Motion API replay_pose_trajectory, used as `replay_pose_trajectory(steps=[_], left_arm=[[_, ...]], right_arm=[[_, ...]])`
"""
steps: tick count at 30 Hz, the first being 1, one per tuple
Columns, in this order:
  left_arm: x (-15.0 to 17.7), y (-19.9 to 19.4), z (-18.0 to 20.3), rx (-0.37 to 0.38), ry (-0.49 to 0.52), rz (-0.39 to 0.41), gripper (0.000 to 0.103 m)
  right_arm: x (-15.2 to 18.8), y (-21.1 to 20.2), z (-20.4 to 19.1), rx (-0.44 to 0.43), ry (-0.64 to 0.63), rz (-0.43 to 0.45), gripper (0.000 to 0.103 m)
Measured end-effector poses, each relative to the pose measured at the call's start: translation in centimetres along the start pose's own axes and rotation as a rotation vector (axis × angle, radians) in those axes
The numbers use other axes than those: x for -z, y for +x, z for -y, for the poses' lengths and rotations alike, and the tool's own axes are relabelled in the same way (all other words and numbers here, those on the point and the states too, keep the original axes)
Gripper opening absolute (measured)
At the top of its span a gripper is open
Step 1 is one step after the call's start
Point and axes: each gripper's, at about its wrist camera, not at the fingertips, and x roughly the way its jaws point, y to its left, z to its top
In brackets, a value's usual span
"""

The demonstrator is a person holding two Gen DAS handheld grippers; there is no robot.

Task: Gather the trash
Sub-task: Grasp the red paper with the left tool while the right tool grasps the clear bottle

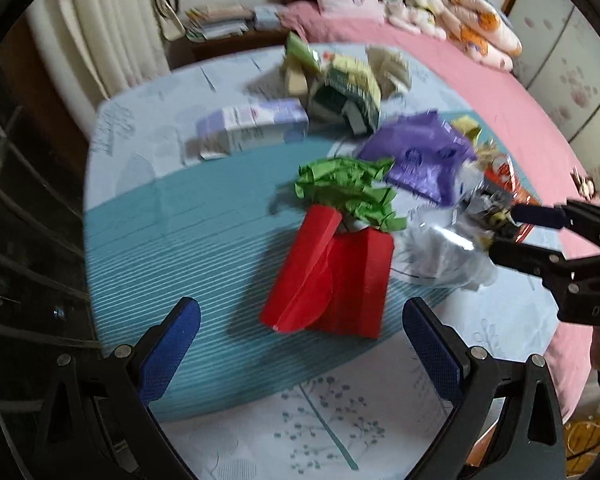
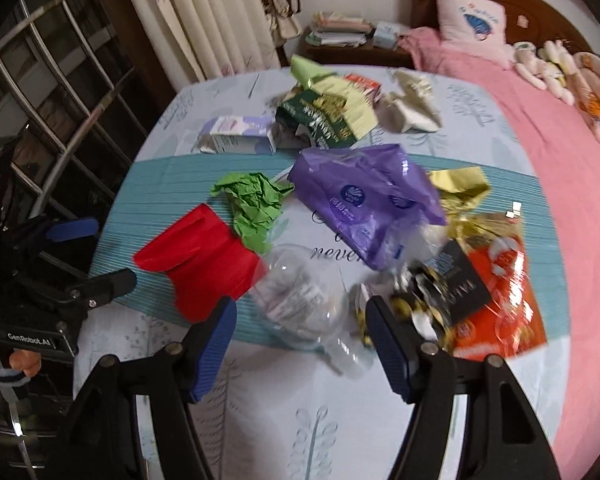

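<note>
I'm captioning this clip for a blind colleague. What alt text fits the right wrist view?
The open right gripper hovers over a crushed clear plastic bottle among trash on a blue patterned bedsheet. Around it lie red folded paper, crumpled green paper, a purple plastic bag and an orange wrapper; the left gripper waits at the left.

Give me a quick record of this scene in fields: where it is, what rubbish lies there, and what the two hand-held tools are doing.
Place: bed with pink sheet, patterned blue-and-white cloth spread on it
Rubbish: folded red paper, crumpled green paper, purple plastic bag, crushed clear plastic bottle, orange foil wrapper, white carton
Left tool: open, above the red paper
Right tool: open, astride the clear bottle, not gripping it
</note>
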Motion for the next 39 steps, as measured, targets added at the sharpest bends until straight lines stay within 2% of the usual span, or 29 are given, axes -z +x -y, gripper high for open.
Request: replay_pose_trajectory(steps=[7,13,17,21,23,26,27,28,29,31,35,39], left_arm=[[-1.0,4.7,0.5,0.049,0.034,-0.1,0.1],[-1.3,6.4,1.6,0.034,0.067,-0.133,0.1],[-1.6,7.1,2.1,0.015,0.074,-0.143,0.099],[-1.9,8.3,2.4,0.044,0.051,-0.177,0.082],[-1.7,8.2,2.7,0.032,0.052,-0.164,0.075],[-1.7,7.8,3.0,0.055,0.041,-0.143,0.051],[-1.7,7.6,2.9,0.078,0.03,-0.14,0.035],[-1.7,7.4,2.9,0.104,0.013,-0.144,0.028],[-1.6,7.2,2.8,0.11,-0.006,-0.145,0.026],[-1.5,6.7,2.8,0.105,-0.014,-0.134,0.016],[-0.9,5.8,3.5,0.113,-0.027,-0.118,0.014],[1.0,2.7,4.6,0.125,-0.049,-0.083,0.014]], right_arm=[[-1.0,3.9,1.0,-0.021,-0.047,-0.092,0.067],[-0.9,6.2,0.7,-0.058,-0.093,-0.146,0.065],[-0.6,6.5,0.0,-0.078,-0.116,-0.142,0.062],[-0.1,6.2,-0.9,-0.075,-0.145,-0.117,0.06],[0.3,5.8,-1.2,-0.074,-0.152,-0.106,0.059],[0.8,5.2,-1.7,-0.056,-0.161,-0.085,0.058],[0.7,5.3,-1.8,-0.056,-0.158,-0.081,0.058],[0.8,5.0,-1.7,-0.059,-0.149,-0.073,0.058],[1.0,4.6,-1.7,-0.065,-0.135,-0.062,0.058],[1.0,4.2,-2.1,-0.069,-0.124,-0.044,0.057],[1.7,2.8,-2.1,-0.073,-0.101,-0.018,0.055],[2.9,0.5,-1.7,-0.101,-0.047,0.019,0.054]])
